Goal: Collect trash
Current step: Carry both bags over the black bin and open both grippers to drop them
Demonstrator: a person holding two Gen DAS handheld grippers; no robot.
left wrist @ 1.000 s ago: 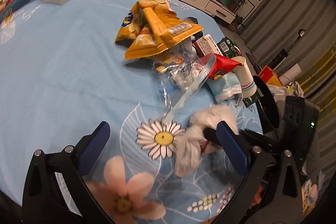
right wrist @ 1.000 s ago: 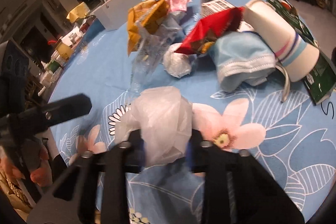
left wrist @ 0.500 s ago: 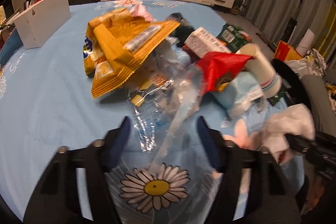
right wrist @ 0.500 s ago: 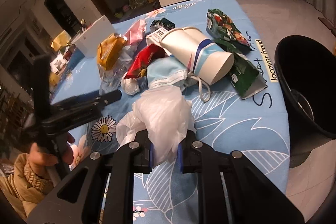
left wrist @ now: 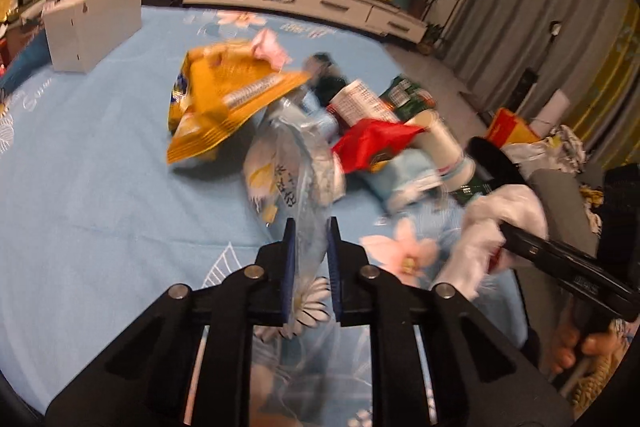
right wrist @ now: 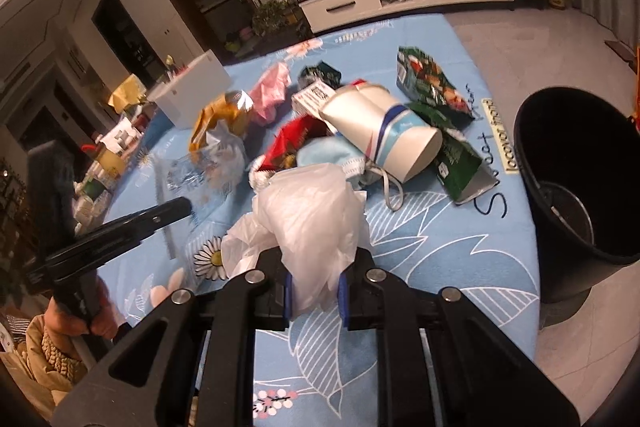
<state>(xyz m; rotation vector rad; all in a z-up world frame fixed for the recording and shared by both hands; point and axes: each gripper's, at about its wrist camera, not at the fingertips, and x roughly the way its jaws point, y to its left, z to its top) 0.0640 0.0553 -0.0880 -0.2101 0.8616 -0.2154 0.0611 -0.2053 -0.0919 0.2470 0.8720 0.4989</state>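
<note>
Left wrist view: the left tool has its fingers drawn close on the near end of a clear wrapper, which trails forward from the grip toward the litter heap on the table. Its long axis runs almost straight ahead of the tool. Just beyond lie a yellow snack bag, a red wrapper and a paper cup. Off to the right, the right tool grips a white plastic bag.

Right wrist view: the right tool is closed around the white plastic bag, bunched between its fingers above the table. The black bin stands on the floor past the table's right edge, ahead and to the right of this tool and open at the top. The left tool lies far to the left, across the heap. By my reading the right hand is nearer the bin, so its bag likely goes in with a short swing rightward, while the wrapper must cross the whole table.
</note>
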